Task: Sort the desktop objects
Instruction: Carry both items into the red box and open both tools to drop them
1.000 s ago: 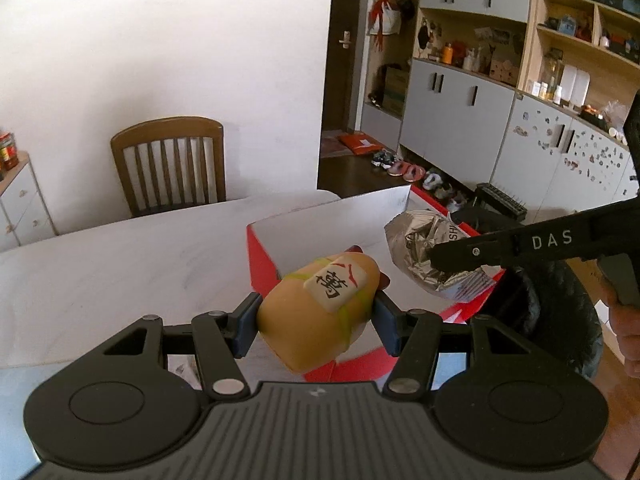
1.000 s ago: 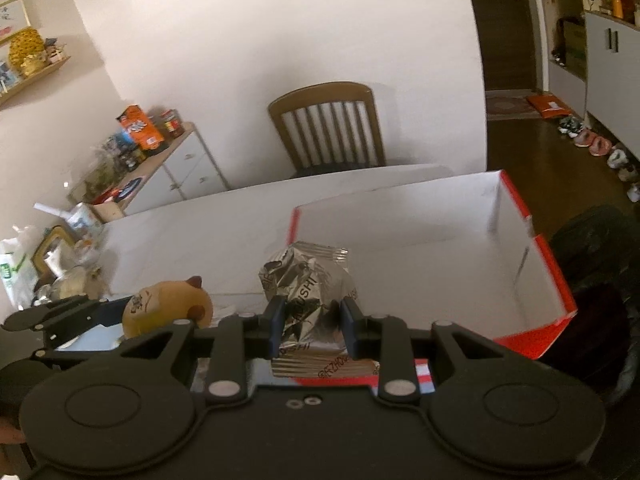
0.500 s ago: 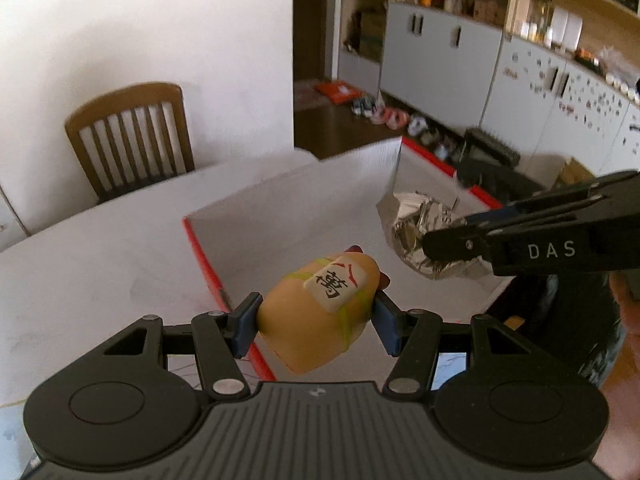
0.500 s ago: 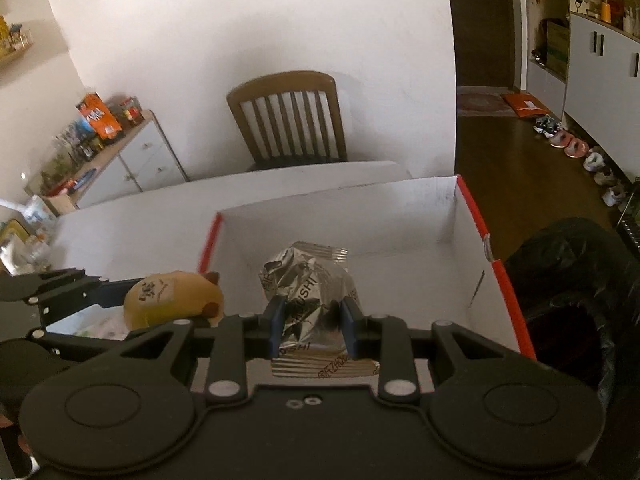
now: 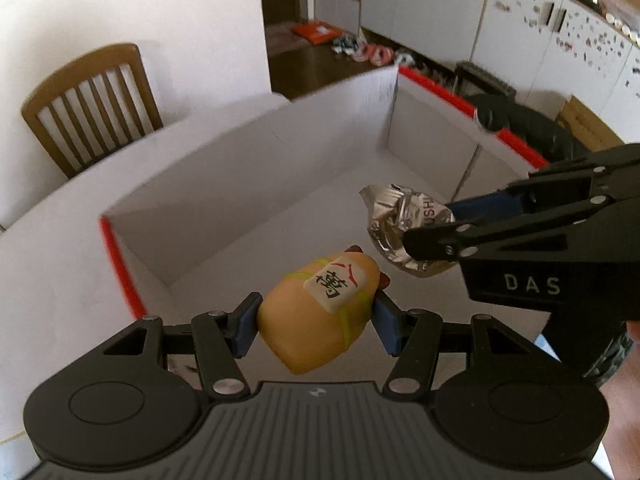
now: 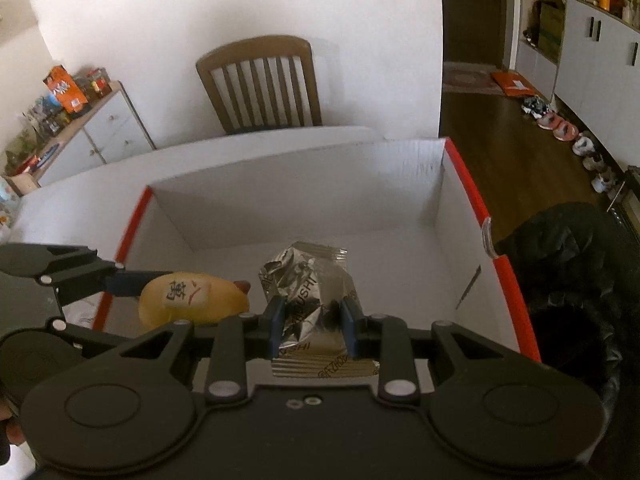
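The left gripper (image 5: 318,316) pinches a rounded yellow-orange squishy toy (image 5: 320,310) between its blue finger pads (image 5: 245,323), the jaws spread about as wide as the toy's body and pressed against its two sides. The toy is held tilted in the air over the near left corner of a large white cardboard box with red rim edges (image 5: 120,256); a white tile on it carries a black Chinese character with red strokes above. The right gripper (image 6: 312,326) clamps a crumpled silver foil snack packet (image 6: 310,288), its jaws narrowed onto the packet's middle, and holds it above the box floor, beside the toy and to its right. Printed letters ending in "USHI" can be read on the packet; the rest is lost in the creases. In the left wrist view the right gripper (image 5: 424,236) reaches in from the right, level and angled toward the box, with "DAS" in white on its black body. The box stands on a white table (image 5: 52,280), and a brown slatted wooden chair (image 6: 262,84) stands behind it against the white wall.
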The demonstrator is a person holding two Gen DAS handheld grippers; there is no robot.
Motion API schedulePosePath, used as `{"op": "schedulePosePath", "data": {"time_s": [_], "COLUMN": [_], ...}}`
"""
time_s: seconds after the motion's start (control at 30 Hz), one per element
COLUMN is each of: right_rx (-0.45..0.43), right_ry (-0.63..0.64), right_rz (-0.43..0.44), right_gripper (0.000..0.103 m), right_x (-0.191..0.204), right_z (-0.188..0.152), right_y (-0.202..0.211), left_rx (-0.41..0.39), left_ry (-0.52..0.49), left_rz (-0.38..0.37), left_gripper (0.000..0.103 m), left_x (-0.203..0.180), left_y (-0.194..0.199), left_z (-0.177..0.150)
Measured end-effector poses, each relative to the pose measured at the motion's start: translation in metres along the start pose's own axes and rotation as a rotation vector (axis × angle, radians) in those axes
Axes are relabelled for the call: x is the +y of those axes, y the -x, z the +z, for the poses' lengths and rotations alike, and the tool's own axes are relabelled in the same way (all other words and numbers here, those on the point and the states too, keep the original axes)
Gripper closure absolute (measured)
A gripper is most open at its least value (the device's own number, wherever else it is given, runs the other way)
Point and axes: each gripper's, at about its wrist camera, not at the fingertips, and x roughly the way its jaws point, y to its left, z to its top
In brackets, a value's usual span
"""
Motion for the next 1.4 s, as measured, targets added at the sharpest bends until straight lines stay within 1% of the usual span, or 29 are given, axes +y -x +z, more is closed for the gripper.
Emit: {"op": "schedulePosePath", "data": {"time_s": [0.1, 0.2, 0.27, 0.43, 0.53, 0.6, 0.77, 0.87, 0.93, 1.0, 1.07, 1.13, 1.2, 1.27, 1.3, 1.4], "right_rx": [0.022, 0.037, 0.046, 0.069, 0.072, 0.078, 0.085, 0.088, 0.088, 0.074, 0.057, 0.044, 0.033, 0.025, 0.020, 0.011], "right_ry": [0.004, -0.005, -0.008, -0.014, 0.000, 0.000, -0.005, -0.009, -0.010, -0.005, -0.012, -0.019, -0.019, -0.022, -0.023, -0.021], "right_rz": [-0.010, -0.007, -0.006, -0.001, -0.004, 0.000, 0.010, 0.021, 0.027, 0.027, 0.037, 0.046, 0.051, 0.060, 0.065, 0.077], "right_gripper": [0.074, 0.074, 0.074, 0.074, 0.074, 0.074, 0.072, 0.070, 0.069, 0.065, 0.056, 0.052, 0.051, 0.050, 0.050, 0.050], "right_x": [-0.003, -0.006, -0.007, -0.010, -0.008, -0.008, -0.010, -0.011, -0.011, -0.010, -0.011, -0.013, -0.014, -0.016, -0.016, -0.017], "right_z": [-0.002, -0.004, -0.003, -0.006, -0.005, -0.004, -0.002, -0.002, -0.002, -0.002, -0.001, 0.000, 0.001, 0.002, 0.002, 0.003], "right_y": [-0.009, -0.015, -0.020, -0.028, -0.028, -0.029, -0.031, -0.030, -0.028, -0.024, -0.019, -0.015, -0.010, -0.004, -0.001, 0.007], "left_rx": [0.045, 0.090, 0.114, 0.155, 0.205, 0.209, 0.243, 0.234, 0.219, 0.200, 0.186, 0.170, 0.149, 0.126, 0.111, 0.082], "left_ry": [-0.020, -0.018, -0.024, -0.030, -0.046, -0.045, -0.051, -0.052, -0.047, -0.035, -0.014, 0.009, 0.027, 0.037, 0.037, 0.044], "left_rz": [-0.001, -0.022, -0.019, -0.028, -0.048, -0.037, -0.041, -0.044, -0.055, -0.057, -0.072, -0.086, -0.094, -0.108, -0.109, -0.104], "left_gripper": [0.045, 0.045, 0.045, 0.044, 0.043, 0.043, 0.042, 0.040, 0.036, 0.036, 0.035, 0.035, 0.035, 0.031, 0.029, 0.028], "left_x": [-0.003, -0.004, -0.004, -0.001, -0.001, -0.004, -0.003, -0.003, -0.003, -0.002, 0.000, 0.000, 0.000, -0.002, -0.003, -0.009], "left_y": [-0.012, -0.021, -0.025, -0.029, -0.033, -0.034, -0.035, -0.032, -0.026, -0.019, -0.013, -0.008, 0.001, 0.009, 0.015, 0.024], "left_z": [-0.001, -0.001, -0.002, -0.003, -0.002, 0.000, 0.000, -0.001, -0.003, -0.005, -0.006, -0.004, -0.004, -0.004, -0.005, -0.008]}}
